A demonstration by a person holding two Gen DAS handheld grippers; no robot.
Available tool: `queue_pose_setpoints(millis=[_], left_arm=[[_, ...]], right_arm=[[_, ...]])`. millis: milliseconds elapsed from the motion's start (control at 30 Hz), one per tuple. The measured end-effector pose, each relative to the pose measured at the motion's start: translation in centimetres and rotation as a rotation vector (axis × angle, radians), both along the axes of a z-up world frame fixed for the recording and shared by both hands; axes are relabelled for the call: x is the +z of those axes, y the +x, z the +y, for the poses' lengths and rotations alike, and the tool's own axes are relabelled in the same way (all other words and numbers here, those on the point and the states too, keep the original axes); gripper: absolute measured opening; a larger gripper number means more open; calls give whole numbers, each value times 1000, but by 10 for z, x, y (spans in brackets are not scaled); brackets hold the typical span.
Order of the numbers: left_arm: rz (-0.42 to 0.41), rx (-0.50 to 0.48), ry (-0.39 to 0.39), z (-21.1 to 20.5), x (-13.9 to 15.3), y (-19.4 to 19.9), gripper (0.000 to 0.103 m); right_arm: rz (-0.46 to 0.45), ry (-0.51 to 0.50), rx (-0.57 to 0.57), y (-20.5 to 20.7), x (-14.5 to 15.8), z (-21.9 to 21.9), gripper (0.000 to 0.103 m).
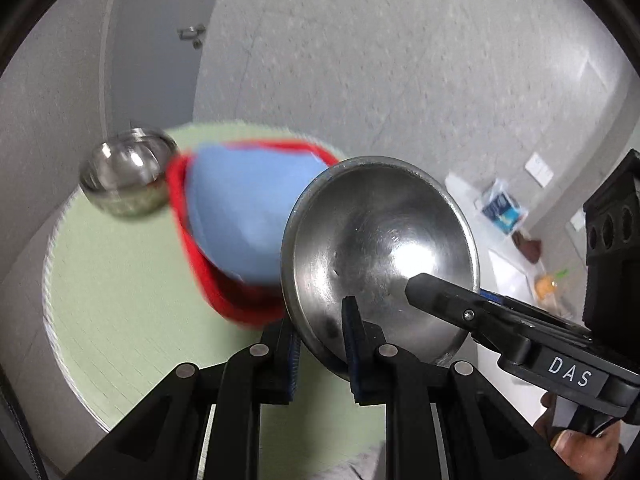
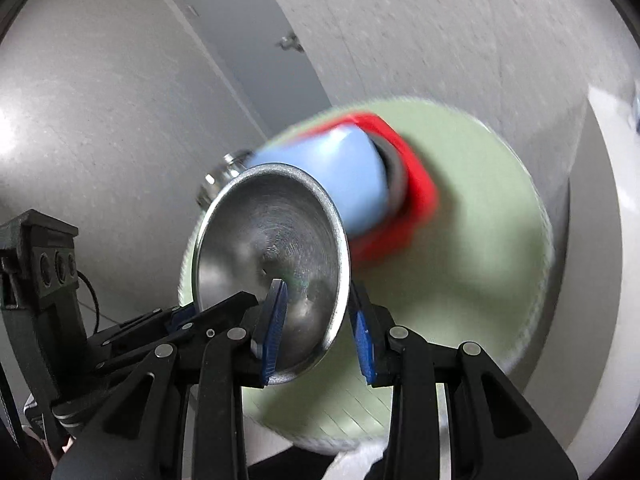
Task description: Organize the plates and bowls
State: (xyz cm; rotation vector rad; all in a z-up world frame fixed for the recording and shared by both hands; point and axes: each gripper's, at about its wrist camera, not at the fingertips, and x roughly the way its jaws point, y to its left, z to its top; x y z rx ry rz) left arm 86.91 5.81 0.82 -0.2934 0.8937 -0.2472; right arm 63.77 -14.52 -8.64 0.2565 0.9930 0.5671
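A steel bowl [image 1: 380, 248] is held tilted above the green table, its inside facing the cameras; it also shows in the right wrist view [image 2: 268, 256]. My left gripper [image 1: 320, 344] is shut on its lower rim. My right gripper [image 2: 316, 332] is shut on the opposite rim, and one of its fingers [image 1: 440, 300] reaches into the bowl in the left wrist view. A second steel bowl [image 1: 128, 176] stands at the table's far left; a sliver of it shows in the right wrist view [image 2: 224, 180]. A blue plate [image 1: 240, 208] lies on a red plate [image 1: 240, 308], both blurred.
The round pale green table [image 1: 120, 300] stands on a grey speckled floor. A grey door [image 1: 160, 40] is behind it. A white counter [image 1: 508, 264] with packets and food is at the right in the left wrist view.
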Motion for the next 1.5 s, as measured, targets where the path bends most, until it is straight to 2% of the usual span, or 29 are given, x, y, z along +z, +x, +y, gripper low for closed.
queue_pose_setpoints(millis=[133,333,500,600,733,933,1200,1333,1400,1467,1500], left_arm=[[-22,43,0,70,9,25,16],[15,88,2,172,3,69,15],[55,107,1,222,-6,114,15],[93,105,-4,244,-18,147,15],[149,90,-1,256,-39,193,15],[177,49,7,252,-55,242,16],[205,18,38,249,-73,277,18],[200,8,31,246,-73,282,25],[190,3,16,248,-72,277,35],[169,5,-6,248,-69,278,52],[161,8,-8,251,-67,274,54]], right_arm=[[-39,-4,40,27,14,67,32],[-8,5,83,78,0,161,32],[27,-55,93,115,-16,217,32],[49,-95,84,135,-27,232,32],[72,-144,75,154,-37,244,32],[100,-212,48,169,-54,247,32],[110,-275,26,176,-61,251,34],[112,-281,23,178,-61,250,34],[106,-284,24,177,-59,250,35],[96,-290,25,180,-57,248,36],[89,-298,22,181,-56,248,37]])
